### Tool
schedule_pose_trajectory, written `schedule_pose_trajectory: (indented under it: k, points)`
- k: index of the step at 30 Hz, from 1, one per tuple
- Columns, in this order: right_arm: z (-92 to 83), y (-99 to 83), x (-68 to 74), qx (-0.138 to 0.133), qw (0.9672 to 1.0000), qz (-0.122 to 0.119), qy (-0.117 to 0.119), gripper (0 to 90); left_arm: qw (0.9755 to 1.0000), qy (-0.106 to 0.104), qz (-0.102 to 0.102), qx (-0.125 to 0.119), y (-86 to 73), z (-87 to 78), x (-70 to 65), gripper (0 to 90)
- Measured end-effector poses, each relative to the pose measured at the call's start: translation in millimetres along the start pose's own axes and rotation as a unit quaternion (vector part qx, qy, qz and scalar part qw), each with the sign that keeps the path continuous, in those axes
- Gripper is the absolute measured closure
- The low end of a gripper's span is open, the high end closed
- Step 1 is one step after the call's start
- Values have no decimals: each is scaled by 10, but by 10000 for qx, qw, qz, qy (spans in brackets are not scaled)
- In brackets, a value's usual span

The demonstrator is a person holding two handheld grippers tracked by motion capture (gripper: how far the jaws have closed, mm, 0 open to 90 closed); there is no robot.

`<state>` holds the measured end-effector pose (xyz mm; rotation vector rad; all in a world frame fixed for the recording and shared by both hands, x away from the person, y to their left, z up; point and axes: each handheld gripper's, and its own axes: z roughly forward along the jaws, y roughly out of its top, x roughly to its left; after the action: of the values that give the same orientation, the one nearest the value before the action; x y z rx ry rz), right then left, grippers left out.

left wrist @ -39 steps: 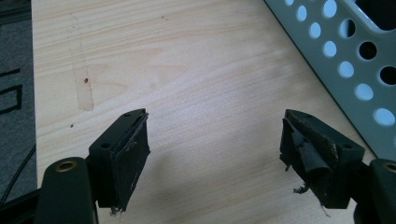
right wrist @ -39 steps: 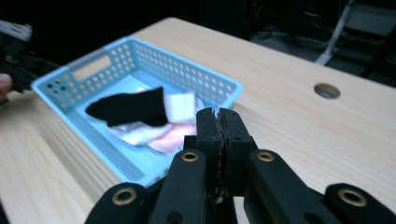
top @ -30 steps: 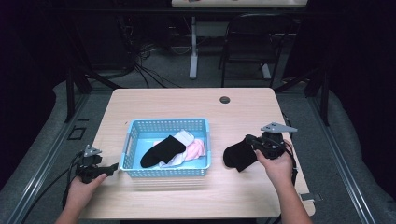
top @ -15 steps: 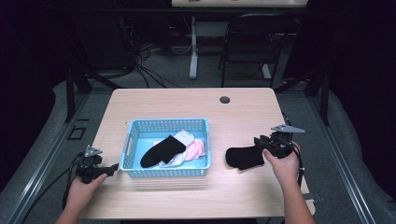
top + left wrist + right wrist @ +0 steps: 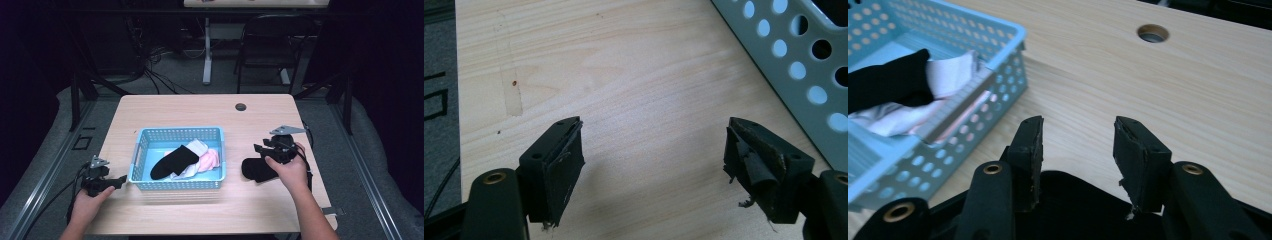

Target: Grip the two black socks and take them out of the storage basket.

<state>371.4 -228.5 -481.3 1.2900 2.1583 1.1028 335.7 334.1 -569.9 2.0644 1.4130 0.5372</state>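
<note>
A black sock (image 5: 256, 170) lies on the wooden table just right of a blue perforated basket (image 5: 175, 131). My right gripper (image 5: 261, 148) hovers over the sock's far end with its jaws open. In the right gripper view the sock (image 5: 1073, 202) lies under and behind the spread jaws of that gripper (image 5: 1078, 125), and nothing sits between the tips. Inside the basket lie another black sock (image 5: 172, 161), a white one (image 5: 197, 147) and a pink one (image 5: 210, 160). My left gripper (image 5: 119, 180) rests low beside the basket's left front corner, wide open and empty (image 5: 654, 127).
A round cable hole (image 5: 241, 106) is set in the table (image 5: 165, 110) at the back. The basket's wall (image 5: 796, 70) stands close to my left gripper's right jaw. Bare wood runs behind the basket and along the front edge. A chair (image 5: 270, 45) and cables lie beyond the table.
The black sock went from bunched at my right gripper to lying on the table. My right gripper has opened and shifted slightly left. The left gripper has stayed put.
</note>
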Motion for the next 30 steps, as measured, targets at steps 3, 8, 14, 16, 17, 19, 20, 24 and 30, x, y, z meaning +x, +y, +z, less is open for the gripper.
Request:
schedule_pose_trajectory:
  k: [3, 8, 14, 16, 17, 19, 20, 24, 30]
  points:
    - [47, 102, 120, 65, 9998, -131, 144, 551, 10000, -4, -3, -15, 1, -1, -2, 237]
    - [155, 263, 329, 186, 9984, -319, 417, 551, 10000, -9, -8, -14, 2, -4, -4, 237]
    - [271, 459, 600, 247, 9952, -671, 665, 552, 10000, -6, -13, -28, 5, -7, 0, 237]
    - [307, 541, 701, 243, 9942, -750, 727, 551, 10000, -10, -14, -33, 5, -8, 0, 237]
    - [328, 571, 736, 269, 9940, -760, 733, 551, 10000, -13, -16, -35, 5, -10, 1, 237]
    - [356, 619, 791, 298, 9933, -817, 763, 554, 10000, -14, -18, -40, 5, -12, 1, 237]
    - [375, 641, 823, 278, 9933, -810, 782, 557, 10000, -14, -20, -41, 5, -12, 1, 237]
    - [445, 720, 914, 252, 9923, -781, 930, 564, 10000, -17, -18, -48, 6, -10, 2, 237]
    - [654, 837, 1088, 351, 9902, -829, 1063, 584, 10000, -20, -12, -58, 9, -8, 0, 237]
